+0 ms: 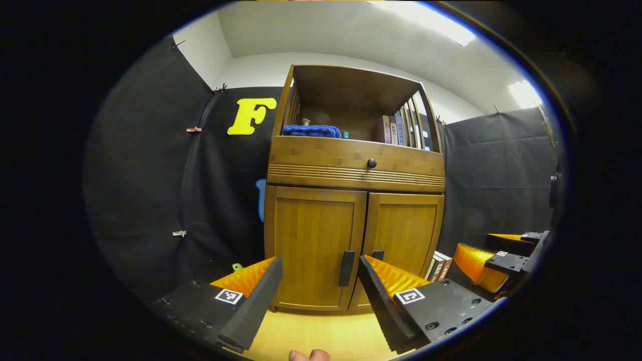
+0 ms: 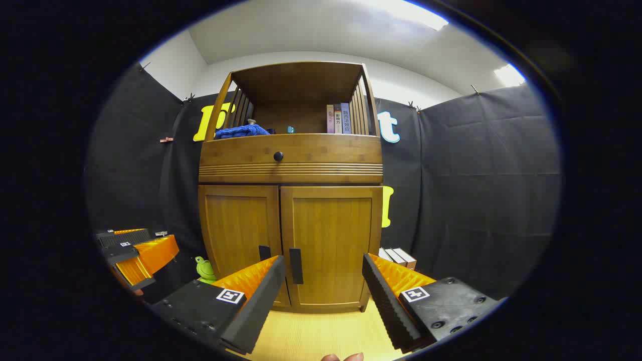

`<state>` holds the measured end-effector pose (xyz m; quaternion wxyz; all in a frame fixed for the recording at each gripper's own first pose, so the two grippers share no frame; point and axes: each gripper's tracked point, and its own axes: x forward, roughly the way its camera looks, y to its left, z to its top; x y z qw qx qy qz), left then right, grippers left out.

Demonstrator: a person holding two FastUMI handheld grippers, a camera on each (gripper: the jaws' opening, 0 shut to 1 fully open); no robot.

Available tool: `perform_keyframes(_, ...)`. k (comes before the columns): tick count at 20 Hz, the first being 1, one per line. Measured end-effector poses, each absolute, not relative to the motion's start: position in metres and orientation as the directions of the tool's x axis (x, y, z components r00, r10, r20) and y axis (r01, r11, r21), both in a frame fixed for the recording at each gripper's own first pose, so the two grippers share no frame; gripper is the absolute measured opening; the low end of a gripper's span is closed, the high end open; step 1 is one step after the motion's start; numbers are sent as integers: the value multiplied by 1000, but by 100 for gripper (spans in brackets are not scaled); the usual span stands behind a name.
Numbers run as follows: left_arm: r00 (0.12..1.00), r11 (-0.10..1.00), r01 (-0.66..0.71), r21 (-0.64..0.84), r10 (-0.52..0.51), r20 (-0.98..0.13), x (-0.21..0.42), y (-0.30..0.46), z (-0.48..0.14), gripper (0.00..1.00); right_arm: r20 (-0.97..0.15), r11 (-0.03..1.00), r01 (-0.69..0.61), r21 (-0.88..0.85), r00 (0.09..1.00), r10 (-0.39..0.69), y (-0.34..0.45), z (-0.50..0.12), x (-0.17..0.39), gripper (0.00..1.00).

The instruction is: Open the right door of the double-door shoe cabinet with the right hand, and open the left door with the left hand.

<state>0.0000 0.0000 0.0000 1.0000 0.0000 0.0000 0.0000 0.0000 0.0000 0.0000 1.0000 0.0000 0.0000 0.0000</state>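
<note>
A wooden shoe cabinet (image 1: pixel 353 165) (image 2: pixel 291 165) stands ahead with both lower doors closed. The left door (image 1: pixel 313 240) (image 2: pixel 241 235) and the right door (image 1: pixel 406 233) (image 2: pixel 331 235) each carry a dark vertical handle near the centre seam, the left handle (image 1: pixel 346 268) (image 2: pixel 264 252) and the right handle (image 1: pixel 378 254) (image 2: pixel 296 265). My left gripper (image 1: pixel 320 268) is open, held short of the left door with the left handle between its fingers in the image. My right gripper (image 2: pixel 323 265) is open in front of the right door, apart from it. The right gripper also shows farther off (image 1: pixel 494 258), as does the left (image 2: pixel 138 253).
A drawer with a round knob (image 1: pixel 371 163) (image 2: pixel 278 156) sits above the doors. The open shelf holds a blue cloth (image 1: pixel 311 131) (image 2: pixel 241 132) and books (image 1: pixel 393 129) (image 2: pixel 338 119). More books (image 1: pixel 439 265) (image 2: pixel 398 256) lean beside the cabinet's right side, a green toy (image 2: pixel 205 268) at its left. The floor (image 1: pixel 321 333) is pale wood.
</note>
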Motion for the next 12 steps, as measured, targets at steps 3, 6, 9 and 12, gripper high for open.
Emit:
perform_keyframes(3, 1000, 1000, 9, 0, -9, -1, -2, 1, 3, 95, 43, 999, 13, -34, 999, -12, 1, 11, 1, 98)
perform_keyframes(6, 1000, 1000, 14, 9, -14, 3, 1, -1, 2, 94, 34, 1000, 4, -27, 999, -3, 1, 8, 2, 97)
perform_keyframes(9, 1000, 1000, 18, 5, -18, 0, 2, 0, 1, 94, 12, 1000, 5, -5, 1000, -5, 0, 3, 0, 97)
perform_keyframes(12, 1000, 1000, 16, 4, -16, 1, 2, 0, 2, 94, 3, 1000, 10, 2, 1000, -10, -1, 0, 1, 97)
